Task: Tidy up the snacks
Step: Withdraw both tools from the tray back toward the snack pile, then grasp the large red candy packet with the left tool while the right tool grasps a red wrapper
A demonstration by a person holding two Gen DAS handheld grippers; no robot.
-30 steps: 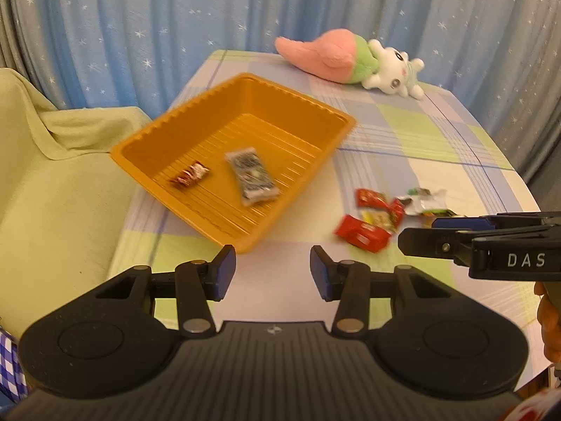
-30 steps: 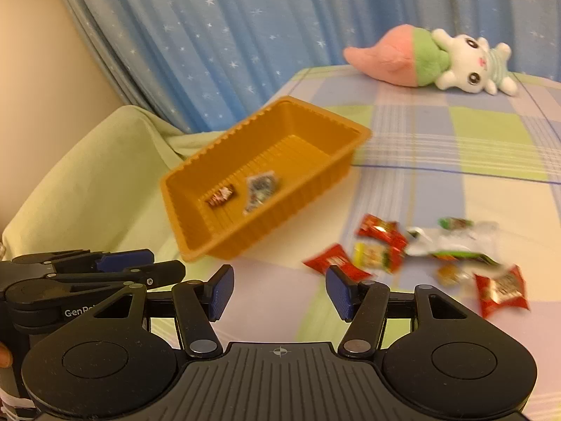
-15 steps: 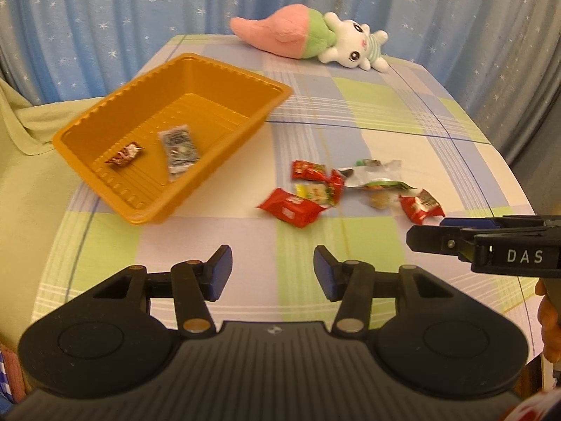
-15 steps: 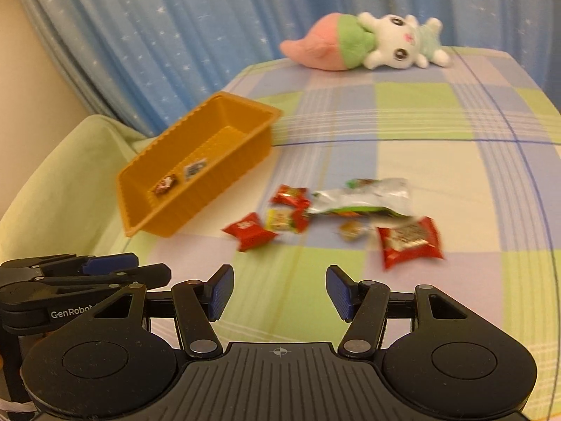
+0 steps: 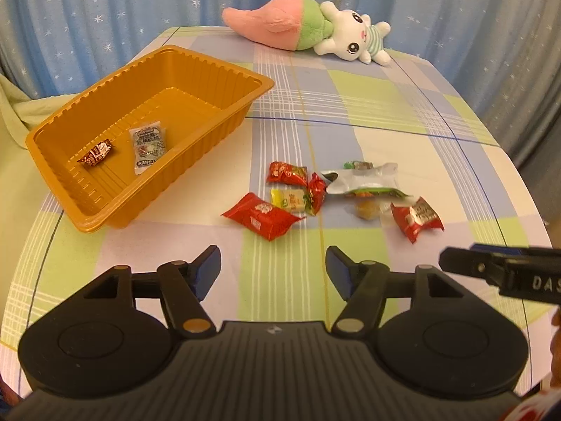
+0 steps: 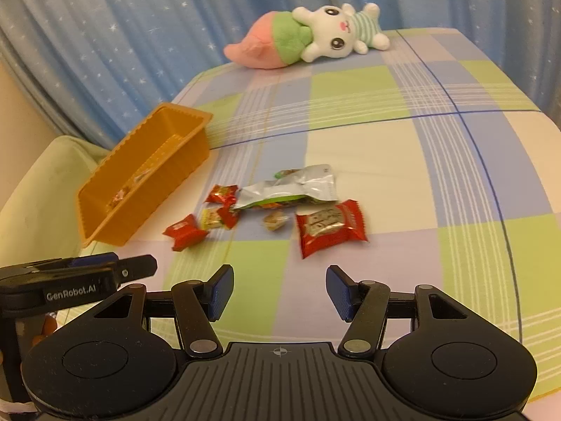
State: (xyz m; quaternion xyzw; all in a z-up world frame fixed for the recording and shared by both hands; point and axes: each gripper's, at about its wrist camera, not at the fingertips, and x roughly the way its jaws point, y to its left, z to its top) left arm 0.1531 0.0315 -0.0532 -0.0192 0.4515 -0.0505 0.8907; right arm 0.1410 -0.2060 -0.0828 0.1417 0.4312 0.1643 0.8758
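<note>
Here the left gripper (image 5: 273, 268) hovers over the near edge of the desk (image 5: 403, 105), its jaws having just been opening, now well apart with nothing between them. The right gripper (image 6: 278, 293) hangs beside it, jaws about as wide and empty too. The loose snacks (image 5: 329, 196) lie in a cluster on the checked cloth ahead of both grippers: red packets, a yellow one, a silver pouch and a small clear-wrapped sweet. The orange tray (image 5: 224, 70) sits just left of them, holding two small packets (image 5: 122, 144). A plush toy (image 5: 308, 29) lies at the far edge.
</note>
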